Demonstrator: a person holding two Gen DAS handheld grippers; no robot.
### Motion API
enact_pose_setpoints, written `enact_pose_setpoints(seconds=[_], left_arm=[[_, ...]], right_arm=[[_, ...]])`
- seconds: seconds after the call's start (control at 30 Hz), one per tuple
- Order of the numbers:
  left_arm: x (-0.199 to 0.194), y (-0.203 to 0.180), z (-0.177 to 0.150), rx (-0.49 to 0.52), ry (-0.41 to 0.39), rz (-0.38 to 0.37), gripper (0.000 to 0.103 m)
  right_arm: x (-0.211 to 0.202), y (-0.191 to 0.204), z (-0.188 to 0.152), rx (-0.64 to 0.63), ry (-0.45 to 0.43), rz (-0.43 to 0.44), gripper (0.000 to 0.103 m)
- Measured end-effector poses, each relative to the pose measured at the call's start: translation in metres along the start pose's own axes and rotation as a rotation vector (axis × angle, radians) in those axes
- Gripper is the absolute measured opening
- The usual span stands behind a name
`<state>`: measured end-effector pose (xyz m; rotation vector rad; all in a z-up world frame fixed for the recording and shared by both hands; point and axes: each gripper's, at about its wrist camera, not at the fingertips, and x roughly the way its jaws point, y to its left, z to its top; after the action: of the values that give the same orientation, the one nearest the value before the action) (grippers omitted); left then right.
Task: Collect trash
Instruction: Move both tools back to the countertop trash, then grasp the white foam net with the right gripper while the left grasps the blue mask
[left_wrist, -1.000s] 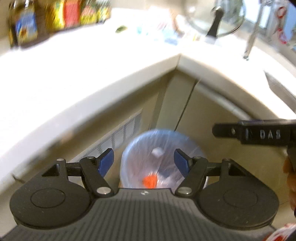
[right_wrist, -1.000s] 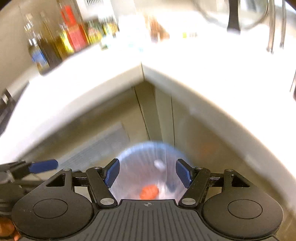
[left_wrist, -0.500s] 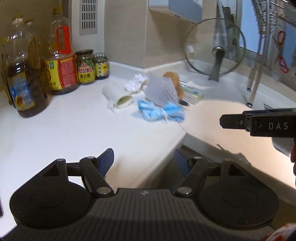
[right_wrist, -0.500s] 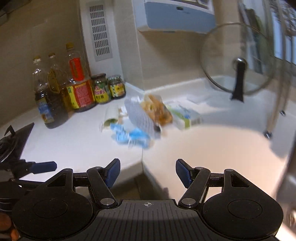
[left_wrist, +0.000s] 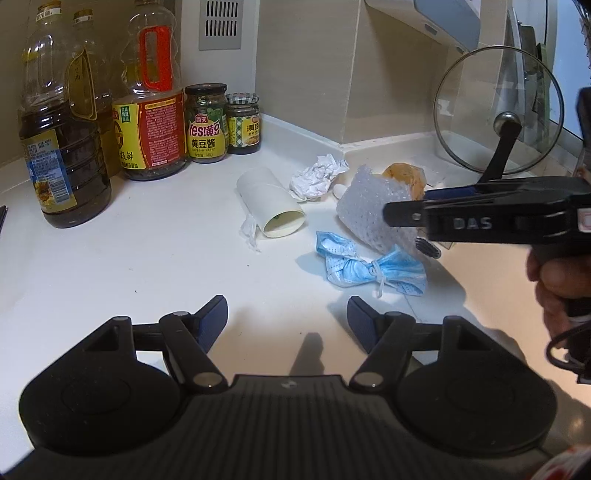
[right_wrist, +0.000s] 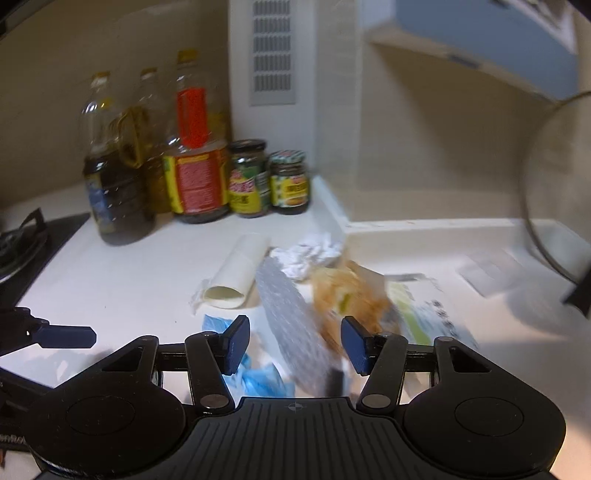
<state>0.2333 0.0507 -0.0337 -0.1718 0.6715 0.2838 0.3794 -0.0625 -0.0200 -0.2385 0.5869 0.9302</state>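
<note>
Fingers (left_wrist: 214, 314) of both grippers spread, empty | paper cup (left_wrist: 271, 206) on side, mouth toward camera | mask (left_wrist: 369, 267) crumpled

My left claw (left_wrist: 287, 318) is matte black with dark blue pads (left_wrist: 213, 316) on its fingers, silver pivot screws at the linkage arms, two round discs either side and a ribbed centre plate. My right claw (right_wrist: 294, 339) has the same build; from the left it shows white "DAS" lettering. The right hand (left_wrist: 557, 280) is bare-skinned, a thin black cable looping beneath it.
</note>
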Motion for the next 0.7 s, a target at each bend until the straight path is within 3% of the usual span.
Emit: enact_pose_setpoints(seconds=[0.03, 0.1, 0.17, 0.5, 0.57, 0.7], left_arm=[[0.002, -0.002, 0.001, -0.005, 0.005, 0.005, 0.068], [0.006, -0.006, 0.004, -0.007, 0.009, 0.007, 0.068], [0.01, -0.011, 0.007, -0.005, 0.013, -0.001, 0.069], [0.044, -0.037, 0.029, -0.034, 0.029, -0.053, 0.069], [0.051, -0.044, 0.032, 0.001, 0.035, -0.057, 0.069], [0.052, -0.061, 0.034, 0.165, 0.005, -0.057, 0.069]], right_arm=[[0.006, -0.001, 0.0, -0.004, 0.009, 0.009, 0.045], [0.013, -0.004, 0.0, -0.009, 0.021, 0.023, 0.022], [0.013, -0.008, 0.0, 0.001, 0.007, 0.024, 0.012], [-0.013, -0.067, 0.002, 0.336, -0.108, 0.185, 0.01], [-0.018, -0.075, 0.006, 0.366, -0.131, 0.198, 0.01], [-0.031, -0.086, 0.014, 0.389, -0.178, 0.203, 0.01]])
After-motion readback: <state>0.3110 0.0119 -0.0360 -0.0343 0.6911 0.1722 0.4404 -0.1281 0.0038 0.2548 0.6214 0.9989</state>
